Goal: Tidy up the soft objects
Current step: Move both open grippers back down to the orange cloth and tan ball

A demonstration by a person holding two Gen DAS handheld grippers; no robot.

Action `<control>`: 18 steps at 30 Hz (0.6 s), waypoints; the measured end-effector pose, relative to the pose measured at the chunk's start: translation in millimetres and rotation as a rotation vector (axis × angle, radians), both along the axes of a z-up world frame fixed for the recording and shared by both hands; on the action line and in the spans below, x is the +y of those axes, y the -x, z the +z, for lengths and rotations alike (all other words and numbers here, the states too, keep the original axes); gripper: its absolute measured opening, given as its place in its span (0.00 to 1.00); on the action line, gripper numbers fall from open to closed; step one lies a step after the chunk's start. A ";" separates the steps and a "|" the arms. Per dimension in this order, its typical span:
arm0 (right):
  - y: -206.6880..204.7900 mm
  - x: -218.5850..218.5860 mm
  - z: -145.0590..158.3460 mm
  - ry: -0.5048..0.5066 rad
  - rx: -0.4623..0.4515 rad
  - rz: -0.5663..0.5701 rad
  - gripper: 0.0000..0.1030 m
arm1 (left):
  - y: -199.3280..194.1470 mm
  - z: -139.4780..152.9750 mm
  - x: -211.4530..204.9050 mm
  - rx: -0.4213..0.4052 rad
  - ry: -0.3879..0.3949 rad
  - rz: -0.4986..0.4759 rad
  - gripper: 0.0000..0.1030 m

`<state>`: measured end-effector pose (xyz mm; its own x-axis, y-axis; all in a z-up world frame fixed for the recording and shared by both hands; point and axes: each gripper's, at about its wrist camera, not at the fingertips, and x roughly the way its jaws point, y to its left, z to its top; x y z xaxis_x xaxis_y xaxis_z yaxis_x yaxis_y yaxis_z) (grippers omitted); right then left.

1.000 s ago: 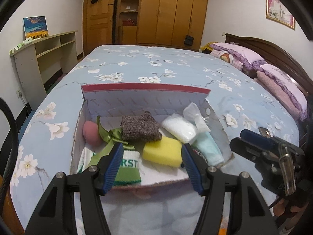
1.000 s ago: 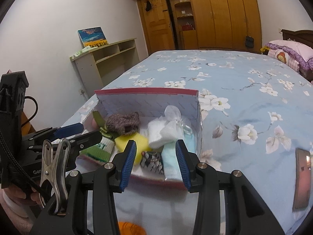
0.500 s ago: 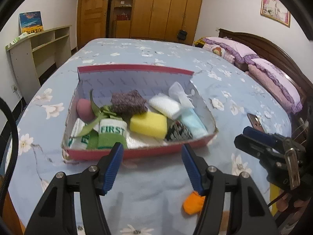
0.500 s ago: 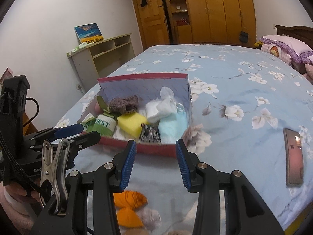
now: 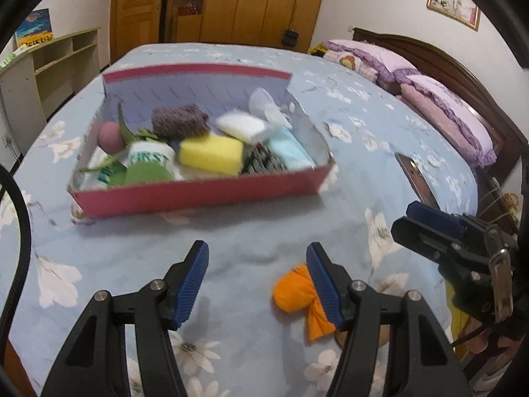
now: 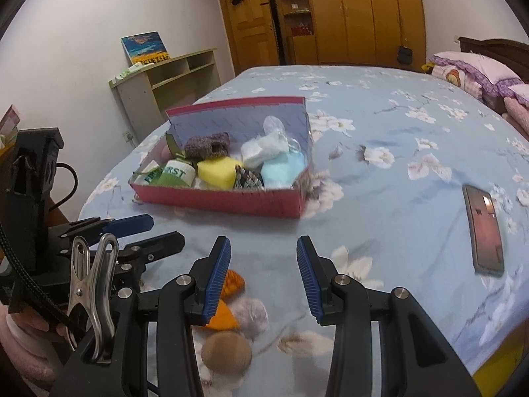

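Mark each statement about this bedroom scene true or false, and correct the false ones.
1. The yellow sponge lies inside the red box. True.
2. The left gripper is clamped on the orange cloth. False: its jaws stand apart with nothing between them, and the cloth lies on the bedspread beside its right finger.
3. A phone lies on the bedspread outside the box. True.
4. The right gripper holds a sock. False: nothing is between its fingers.
5. The red box is empty. False: it holds the sponge, a brown knitted piece, a pink ball and other soft items.
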<state>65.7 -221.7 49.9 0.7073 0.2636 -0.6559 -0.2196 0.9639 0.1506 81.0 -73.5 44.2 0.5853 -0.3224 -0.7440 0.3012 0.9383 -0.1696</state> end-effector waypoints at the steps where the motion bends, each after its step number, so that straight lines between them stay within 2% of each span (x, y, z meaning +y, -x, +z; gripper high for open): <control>1: 1.6 -0.6 -1.6 0.000 0.006 -0.002 0.41 | 0.7 -2.8 -1.6 0.009 0.000 -0.005 0.63; 18: 12.1 -18.3 -22.4 -0.035 0.035 -0.033 0.42 | 1.6 -35.0 -25.6 0.126 0.013 -0.052 0.63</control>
<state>53.6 -240.0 27.5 0.6929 0.2636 -0.6712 -0.1813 0.9646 0.1916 79.4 -99.1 9.3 0.4695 -0.3602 -0.8062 0.3249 0.9194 -0.2216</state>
